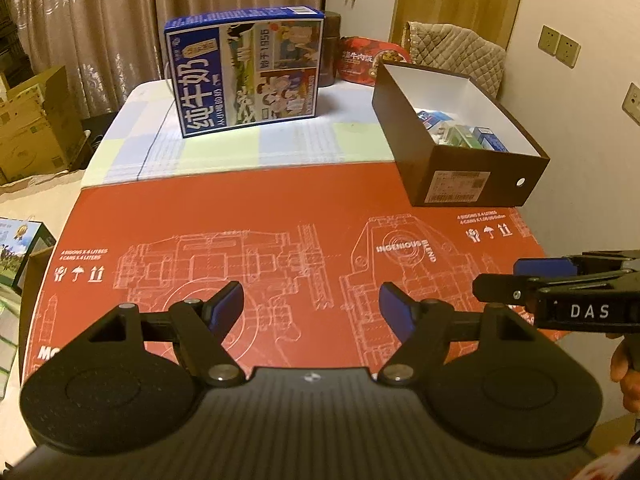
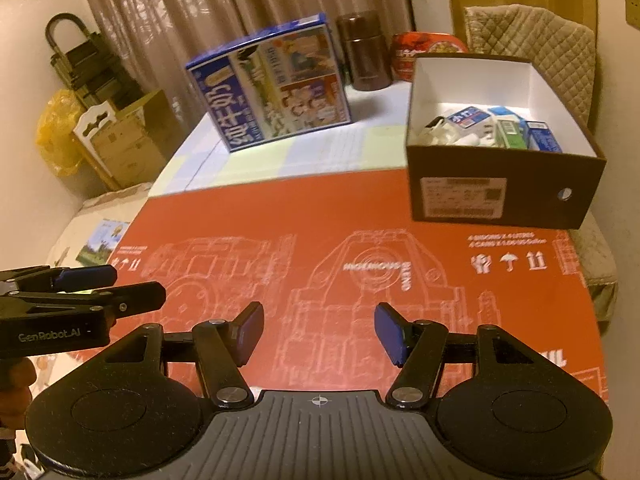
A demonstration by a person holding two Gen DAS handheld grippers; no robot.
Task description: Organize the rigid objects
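A dark brown open box [image 1: 456, 168] with a white inside stands at the right on the red cardboard sheet [image 1: 260, 220]. It holds several small cartons [image 2: 504, 128], blue, green and white. My left gripper [image 1: 311, 304] is open and empty over the red sheet near its front edge. My right gripper [image 2: 319, 330] is open and empty, also over the red sheet. Each gripper shows from the side in the other's view: the right one [image 1: 520, 276] at the right edge, the left one [image 2: 132, 284] at the left edge.
A large blue milk carton box [image 1: 246, 74] stands at the back of the table. A brown canister [image 2: 364, 52] and a red food package [image 1: 372, 60] stand behind it. A padded chair [image 1: 456, 56] is at the back right. Cardboard boxes [image 1: 36, 128] sit on the floor left.
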